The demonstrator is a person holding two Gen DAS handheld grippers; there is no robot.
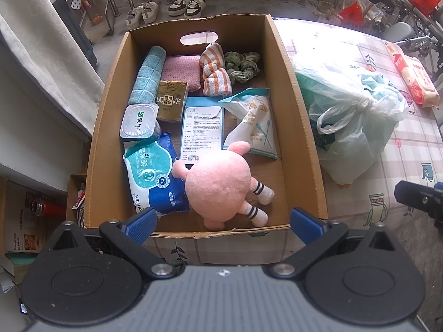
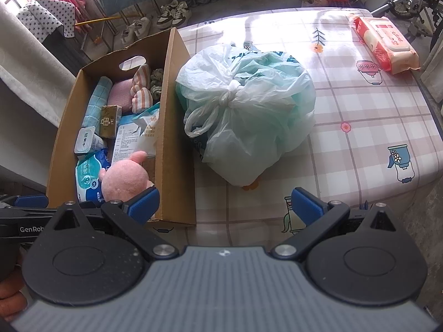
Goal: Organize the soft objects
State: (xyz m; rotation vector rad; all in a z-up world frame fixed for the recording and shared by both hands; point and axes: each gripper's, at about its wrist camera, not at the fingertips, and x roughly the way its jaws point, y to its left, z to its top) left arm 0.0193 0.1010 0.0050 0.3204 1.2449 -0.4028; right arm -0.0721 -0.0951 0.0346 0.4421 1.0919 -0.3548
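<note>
The left tool (image 1: 223, 222) has its jaws wide apart and holds nothing; it hovers over the near rim of the cardboard box (image 1: 293, 105). The right tool (image 2: 224, 203) is also wide apart and empty, above the desk (image 2: 360, 105) near the tied plastic bag (image 2: 249, 116). The pink plush toy (image 1: 218, 185) lies inside the box, at its near end, partly on a blue wipes pack (image 1: 155, 174). Only the right view shows the whole bag and the pink tissue pack (image 2: 386, 44) well apart from it.
</note>
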